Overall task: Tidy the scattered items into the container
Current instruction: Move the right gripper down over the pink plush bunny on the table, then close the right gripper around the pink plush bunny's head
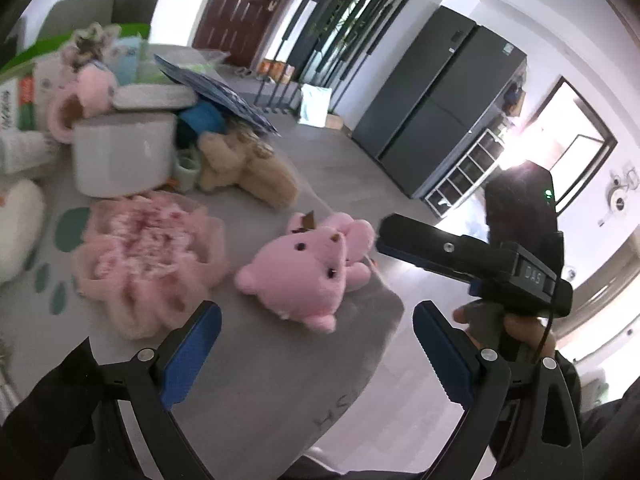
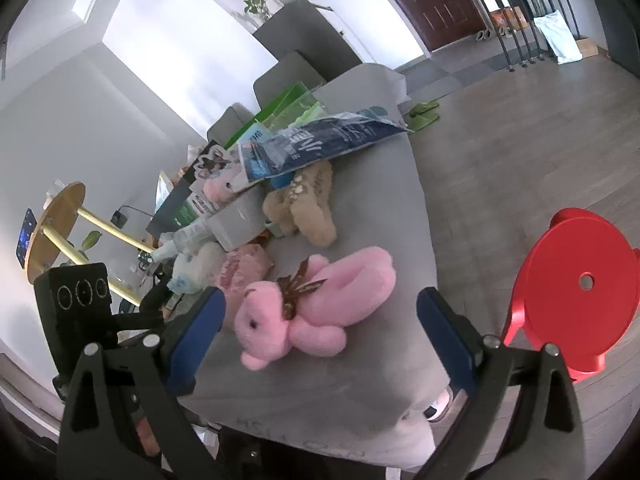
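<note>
A pink plush bear [image 1: 304, 276] with a brown bow lies on the grey table [image 1: 280, 380] near its front corner. My left gripper [image 1: 316, 348] is open just short of the bear, with only tabletop between its blue pads. In the right wrist view the pink plush bear [image 2: 312, 312] lies between the tips of my right gripper [image 2: 320, 328], which is open, its pads clear of the plush. From the left wrist view my right gripper [image 1: 400, 242] comes in side-on from the right. A white box [image 1: 124, 156] stands behind, lid askew.
A fluffy pink toy [image 1: 148, 264], a tan plush bear [image 1: 248, 168] and a blue printed bag [image 2: 320, 140] crowd the table's far half. A red stool [image 2: 576, 292] stands on the floor right of the table edge. A dark fridge [image 1: 432, 112] stands by the wall.
</note>
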